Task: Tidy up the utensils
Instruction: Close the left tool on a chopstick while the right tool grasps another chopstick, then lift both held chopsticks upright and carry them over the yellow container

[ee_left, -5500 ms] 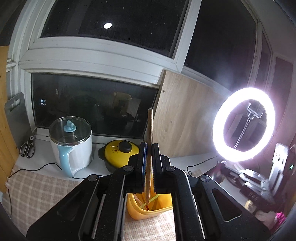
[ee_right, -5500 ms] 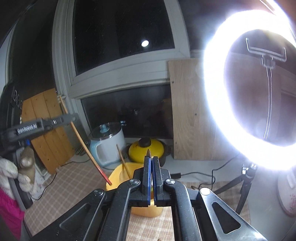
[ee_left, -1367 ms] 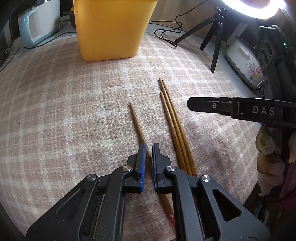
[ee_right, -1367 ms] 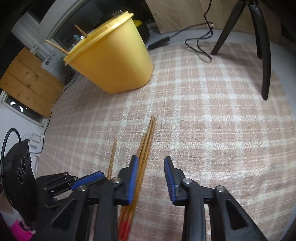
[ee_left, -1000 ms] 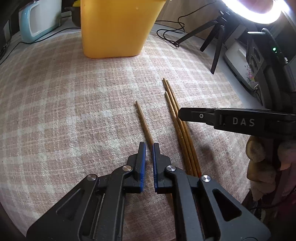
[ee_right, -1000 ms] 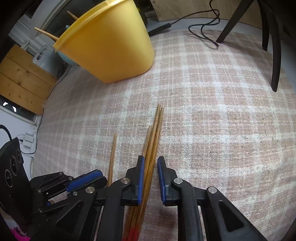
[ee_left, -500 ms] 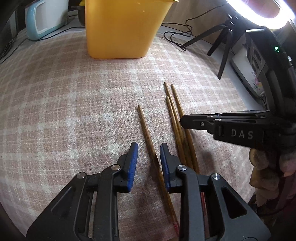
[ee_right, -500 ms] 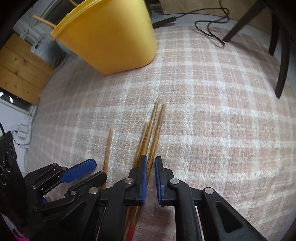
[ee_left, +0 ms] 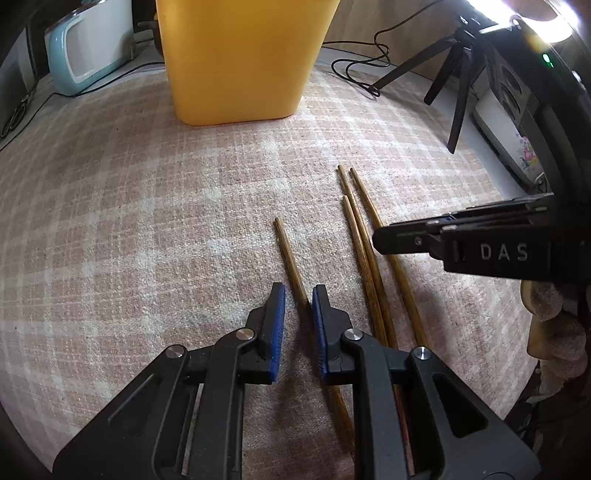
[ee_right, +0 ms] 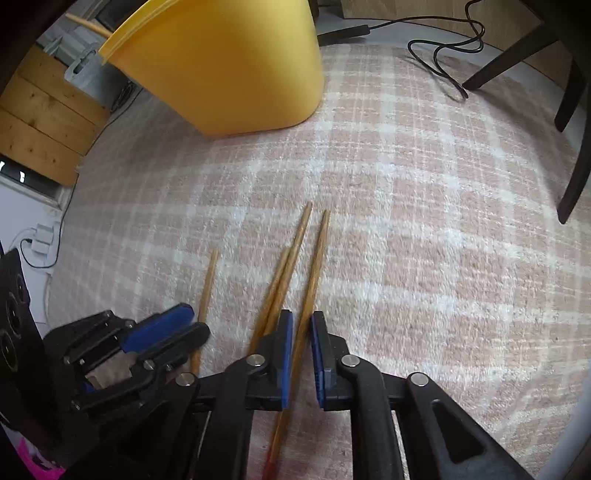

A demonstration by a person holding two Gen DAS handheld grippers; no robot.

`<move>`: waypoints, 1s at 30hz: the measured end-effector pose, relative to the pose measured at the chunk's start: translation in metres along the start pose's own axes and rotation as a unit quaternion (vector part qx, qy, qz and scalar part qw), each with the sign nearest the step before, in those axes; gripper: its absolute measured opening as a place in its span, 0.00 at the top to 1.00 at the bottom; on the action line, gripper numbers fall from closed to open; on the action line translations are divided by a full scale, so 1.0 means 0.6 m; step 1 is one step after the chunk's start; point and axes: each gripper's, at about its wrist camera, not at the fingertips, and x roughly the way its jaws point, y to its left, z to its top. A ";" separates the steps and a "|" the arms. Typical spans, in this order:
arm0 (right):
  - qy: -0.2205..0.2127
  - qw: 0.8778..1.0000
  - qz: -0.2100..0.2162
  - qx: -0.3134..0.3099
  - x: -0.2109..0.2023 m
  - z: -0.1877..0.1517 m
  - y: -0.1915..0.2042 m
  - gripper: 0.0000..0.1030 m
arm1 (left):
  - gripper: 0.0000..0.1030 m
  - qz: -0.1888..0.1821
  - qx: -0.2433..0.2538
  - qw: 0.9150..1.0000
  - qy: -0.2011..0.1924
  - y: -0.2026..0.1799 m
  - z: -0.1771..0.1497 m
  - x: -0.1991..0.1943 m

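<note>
Several wooden chopsticks lie on a checked cloth (ee_left: 129, 221) in front of a yellow container (ee_left: 240, 55). One chopstick (ee_left: 286, 247) lies alone on the left. My left gripper (ee_left: 298, 291) straddles it; the jaws are closing, and a gap shows on both sides of the stick. In the right wrist view, my right gripper (ee_right: 302, 315) has the rightmost chopstick (ee_right: 317, 251) between its jaws, which are opening slightly. A sliver of space shows beside that stick. Two more chopsticks (ee_right: 284, 273) lie just left of it. The left gripper (ee_right: 177, 325) sits low at the left.
A pale blue and white kettle (ee_left: 85, 55) stands far left. Black tripod legs (ee_left: 458, 92) and a cable (ee_left: 358, 70) are at the far right, with a flowered white appliance (ee_left: 509, 133) past the cloth's edge. Chopsticks (ee_right: 86, 24) stick out of the container (ee_right: 229, 66).
The left jaws went from shut to spread around the lone chopstick, then narrowed. The right jaws closed in on the rightmost chopstick, which now lies apart from the other two.
</note>
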 end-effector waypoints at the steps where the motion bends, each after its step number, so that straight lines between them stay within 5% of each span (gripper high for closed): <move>1: 0.000 1.000 0.000 0.002 0.001 0.005 0.000 0.91 | 0.84 0.002 -0.002 1.000 0.001 -0.002 0.001 0.001; 6: 0.005 1.000 -0.005 -0.019 0.008 0.020 0.007 0.95 | 0.88 0.015 0.017 1.000 -0.007 -0.012 0.005 0.008; 13: -0.014 1.000 0.020 0.001 0.005 0.015 -0.014 0.97 | 0.96 -0.032 -0.051 0.998 -0.011 0.033 0.006 -0.005; 30: -0.154 0.986 0.063 -0.014 -0.150 -0.057 -0.035 0.97 | 0.97 -0.042 -0.042 0.991 -0.119 0.025 0.023 -0.144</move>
